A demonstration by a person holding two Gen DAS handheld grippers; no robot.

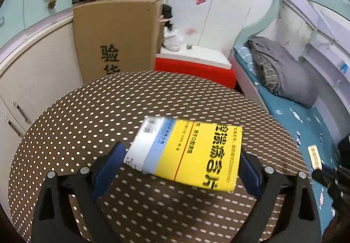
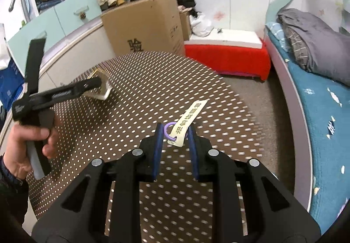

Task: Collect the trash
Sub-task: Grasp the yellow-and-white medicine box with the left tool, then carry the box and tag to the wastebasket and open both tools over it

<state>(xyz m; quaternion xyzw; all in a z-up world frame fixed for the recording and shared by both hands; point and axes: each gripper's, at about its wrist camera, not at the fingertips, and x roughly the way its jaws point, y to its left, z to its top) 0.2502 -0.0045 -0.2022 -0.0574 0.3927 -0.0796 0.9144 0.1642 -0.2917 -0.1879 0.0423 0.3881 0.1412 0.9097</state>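
Left wrist view: left gripper (image 1: 182, 164) clamped across a yellow box (image 1: 188, 153), blue pads pressing its two short ends, box lifted clear above the dotted table (image 1: 87, 111) and tilted, white end toward the left pad. Grip wide and only at the very edges, so a slip likely if the box flexes or the tilt grows; thin card could buckle under more squeeze. Motion blur on the tablecloth, so a quick swing could shake it loose

Right wrist view: right gripper (image 2: 176, 136) nearly closed, holding a pale tag (image 2: 189, 122) with a purple ring (image 2: 169, 131) between its pads, tag sticking forward over the table. Hold seemingly on the lower end only; hard to tell how firmly. Risk here: tag sliding out, or hanging by the ring and dropping

Same view: hand (image 2: 28, 140) on the other gripper's handle at left, box in its fingers seen edge-on. Both arms up over one small table, so a clash between them possible. No bin in sight, so drop-off place unknown; a blind carry could miss it
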